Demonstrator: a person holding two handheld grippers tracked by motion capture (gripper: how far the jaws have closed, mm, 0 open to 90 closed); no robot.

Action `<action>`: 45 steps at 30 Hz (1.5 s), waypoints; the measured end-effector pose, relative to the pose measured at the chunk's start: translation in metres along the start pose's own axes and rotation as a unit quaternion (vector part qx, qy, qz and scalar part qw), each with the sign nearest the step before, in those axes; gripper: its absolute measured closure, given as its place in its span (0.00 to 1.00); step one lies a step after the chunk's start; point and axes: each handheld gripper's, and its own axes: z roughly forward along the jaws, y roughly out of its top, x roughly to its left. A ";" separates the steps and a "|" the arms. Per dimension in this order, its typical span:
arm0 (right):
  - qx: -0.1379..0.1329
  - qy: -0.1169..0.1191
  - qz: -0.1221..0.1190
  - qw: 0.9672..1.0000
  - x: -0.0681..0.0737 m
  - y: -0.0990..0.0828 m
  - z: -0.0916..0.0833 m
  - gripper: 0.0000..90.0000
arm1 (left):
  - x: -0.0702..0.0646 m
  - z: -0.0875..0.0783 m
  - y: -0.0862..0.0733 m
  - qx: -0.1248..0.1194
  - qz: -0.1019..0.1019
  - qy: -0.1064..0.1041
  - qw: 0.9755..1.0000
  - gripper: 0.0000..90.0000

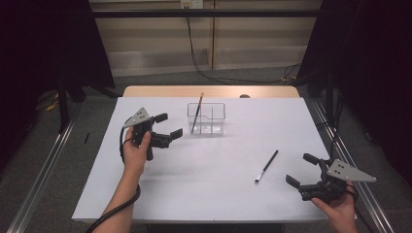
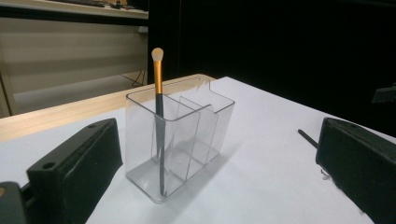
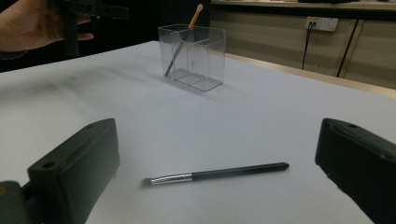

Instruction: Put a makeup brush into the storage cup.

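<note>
A clear plastic organiser [image 1: 206, 119] [image 2: 180, 140] [image 3: 194, 56] with several compartments stands at the table's middle back. A gold-and-black brush [image 1: 197, 112] [image 2: 159, 107] [image 3: 184, 42] leans upright in its left compartment. A black brush with a silver ferrule [image 1: 266, 166] [image 3: 217, 173] lies flat on the white table toward the front right. My left gripper [image 1: 168, 124] [image 2: 219, 186] hangs open just left of the organiser, holding nothing. My right gripper [image 1: 302, 170] [image 3: 219, 186] is open near the front right edge, a little way from the lying brush, nothing between its jaws.
A white sheet [image 1: 204, 184] covers the table, with a wooden strip [image 1: 209, 91] along the far edge. Cables [image 1: 194, 48] run down the back wall. Metal rails [image 1: 43, 165] flank the table on both sides.
</note>
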 end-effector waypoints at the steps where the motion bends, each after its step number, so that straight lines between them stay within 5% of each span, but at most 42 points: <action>1: 0.000 0.000 0.000 1.000 0.000 0.000 0.000 0.00 | -0.001 -0.002 -0.001 -0.001 0.002 -0.001 1.000 0.00; 45: -0.001 -0.003 0.008 1.000 0.000 -0.002 0.001 0.00 | -0.011 -0.077 -0.022 -0.012 0.030 -0.004 0.999 0.00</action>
